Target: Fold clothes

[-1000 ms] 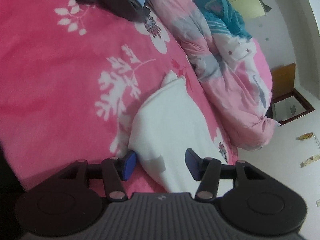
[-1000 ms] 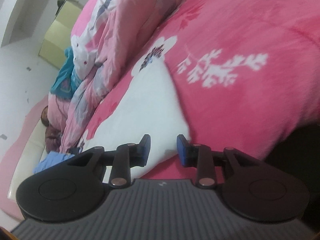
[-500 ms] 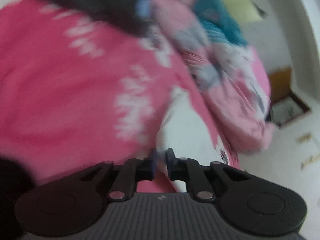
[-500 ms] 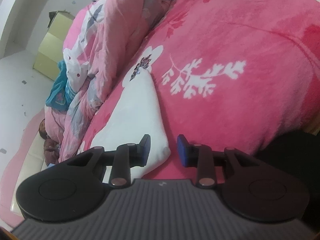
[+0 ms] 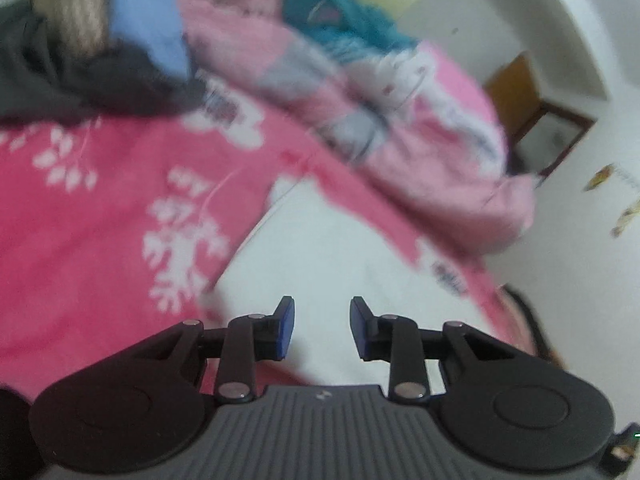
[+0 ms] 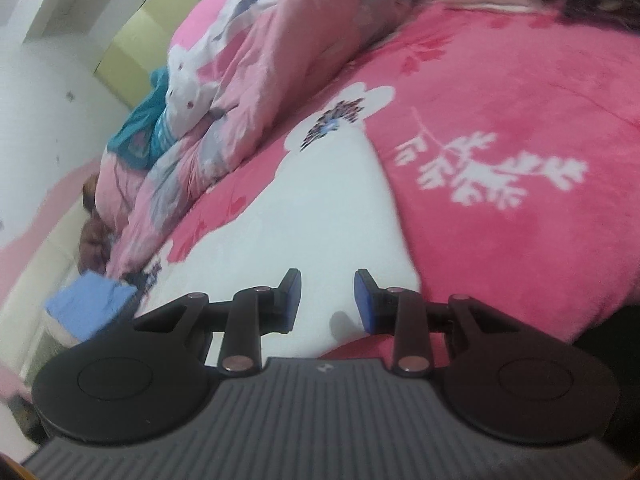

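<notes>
A white folded garment (image 5: 320,248) lies on the pink flowered blanket (image 5: 100,200), seen from both wrists. My left gripper (image 5: 322,326) hovers over its near end; the jaws are opening, and the blue pads stand apart with only the cloth below showing in the gap. In the right wrist view the same white garment (image 6: 320,216) stretches away from my right gripper (image 6: 328,300), which is open above its near edge and pinches nothing. The blanket (image 6: 520,120) runs off to the right there.
A crumpled pink quilt (image 5: 400,100) lies along the bed beyond the garment. Dark clothes (image 5: 60,72) and a light blue piece (image 5: 148,20) are piled at the far left. A teal cloth (image 5: 340,20) lies on the quilt. A wooden cabinet (image 5: 516,92) stands by the wall.
The left gripper closed at the garment's edge half a second ago and has since opened and rolled. The right gripper slid over the garment with its jaws unchanged.
</notes>
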`<state>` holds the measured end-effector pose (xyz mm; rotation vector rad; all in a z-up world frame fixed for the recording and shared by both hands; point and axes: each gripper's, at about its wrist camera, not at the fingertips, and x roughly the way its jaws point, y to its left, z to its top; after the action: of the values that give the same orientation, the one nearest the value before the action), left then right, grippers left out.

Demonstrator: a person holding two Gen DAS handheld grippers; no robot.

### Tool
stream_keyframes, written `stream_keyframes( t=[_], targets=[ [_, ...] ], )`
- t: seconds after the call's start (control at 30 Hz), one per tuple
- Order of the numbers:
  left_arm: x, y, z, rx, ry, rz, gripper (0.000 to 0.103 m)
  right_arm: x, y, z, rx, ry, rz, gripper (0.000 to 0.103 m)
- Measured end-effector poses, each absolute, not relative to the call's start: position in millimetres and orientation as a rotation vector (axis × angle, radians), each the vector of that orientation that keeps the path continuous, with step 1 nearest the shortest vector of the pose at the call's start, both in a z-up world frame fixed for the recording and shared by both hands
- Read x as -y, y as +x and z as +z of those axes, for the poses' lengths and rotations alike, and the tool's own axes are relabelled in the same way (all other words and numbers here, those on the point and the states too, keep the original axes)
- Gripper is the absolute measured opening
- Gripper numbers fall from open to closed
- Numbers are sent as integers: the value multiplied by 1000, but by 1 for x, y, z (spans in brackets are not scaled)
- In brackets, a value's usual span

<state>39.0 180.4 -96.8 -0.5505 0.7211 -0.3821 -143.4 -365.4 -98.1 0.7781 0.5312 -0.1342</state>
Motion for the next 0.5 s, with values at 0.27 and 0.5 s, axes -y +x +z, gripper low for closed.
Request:
stream_keyframes(
  t=[0.27, 0.5],
  targets=[
    [-188, 37, -108, -734, -501, -368, 19, 389, -166, -92, -553, 742, -337, 26],
    [-185, 37, -105, -739, -476, -349, 25, 323, -125, -71, -489, 469, -82, 24]
  ],
)
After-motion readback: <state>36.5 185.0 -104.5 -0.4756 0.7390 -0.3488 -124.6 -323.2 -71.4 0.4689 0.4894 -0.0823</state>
